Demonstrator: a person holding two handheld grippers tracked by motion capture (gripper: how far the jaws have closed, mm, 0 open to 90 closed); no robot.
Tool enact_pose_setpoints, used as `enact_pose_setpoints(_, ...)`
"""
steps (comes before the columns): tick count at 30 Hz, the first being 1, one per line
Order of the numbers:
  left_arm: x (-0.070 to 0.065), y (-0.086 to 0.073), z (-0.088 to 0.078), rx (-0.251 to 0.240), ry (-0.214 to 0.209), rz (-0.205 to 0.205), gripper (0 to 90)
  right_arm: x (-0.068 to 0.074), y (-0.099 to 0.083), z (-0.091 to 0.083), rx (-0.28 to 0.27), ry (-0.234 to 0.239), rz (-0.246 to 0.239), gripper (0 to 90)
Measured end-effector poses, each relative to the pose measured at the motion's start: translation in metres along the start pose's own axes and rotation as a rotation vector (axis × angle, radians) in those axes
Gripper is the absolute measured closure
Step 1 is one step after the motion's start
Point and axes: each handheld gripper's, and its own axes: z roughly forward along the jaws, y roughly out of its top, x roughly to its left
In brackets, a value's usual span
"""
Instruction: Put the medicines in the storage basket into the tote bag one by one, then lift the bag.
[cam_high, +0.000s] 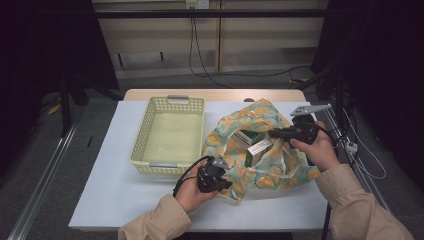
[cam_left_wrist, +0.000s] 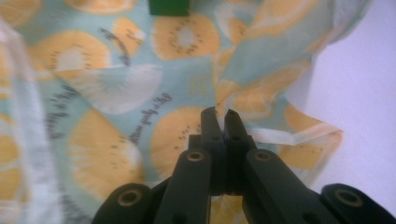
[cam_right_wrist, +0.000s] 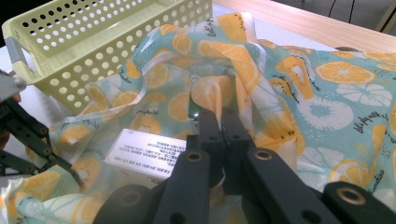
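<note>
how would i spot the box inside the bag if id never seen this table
On the white table, right of the pale yellow perforated plastic basket, lies a crumpled teal fabric bag printed with orange slices. In its open mouth sits a small green and white cardboard box, the one hard-edged thing among the soft folds.

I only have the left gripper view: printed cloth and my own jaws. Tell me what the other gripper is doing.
Observer: The right gripper is shut on the bag's far edge, above a white and green box inside.
Operator: Report what's beside the bag.
Observer: A pale yellow perforated basket stands on the table, on your left gripper's side of the bag.
Operator: Say whether anything is in it.
Observer: Nothing that I can see; its floor is bare in the high view.
Operator: Confirm my grip from above.
Observer: The left gripper is pinched shut on the bag's near edge.
</note>
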Motion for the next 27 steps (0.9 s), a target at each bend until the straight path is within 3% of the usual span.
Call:
enact_pose_setpoints(3,0.001,0.010,-0.014,-0.040,-0.002,-0.027,90.0,0.000,0.001,-0.002,-0.002,0.000,-0.002,89.7)
enact_pose_setpoints(9,0.008,0.033,-0.046,-0.096,0.004,-0.043,90.0,0.001,0.003,-0.004,-0.015,0.013,0.002,89.8)
enact_pose_setpoints(16,0.015,0.068,-0.081,-0.155,0.047,-0.017,90.0,0.003,0.013,-0.008,-0.031,0.020,-0.005,89.9)
enact_pose_setpoints(20,0.021,0.090,-0.103,-0.184,0.088,0.006,90.0,0.004,0.027,-0.016,-0.056,0.019,-0.008,89.9)
enact_pose_setpoints(27,0.041,0.130,-0.144,-0.269,0.160,0.006,90.0,0.005,0.064,-0.036,-0.125,0.001,-0.026,90.0)
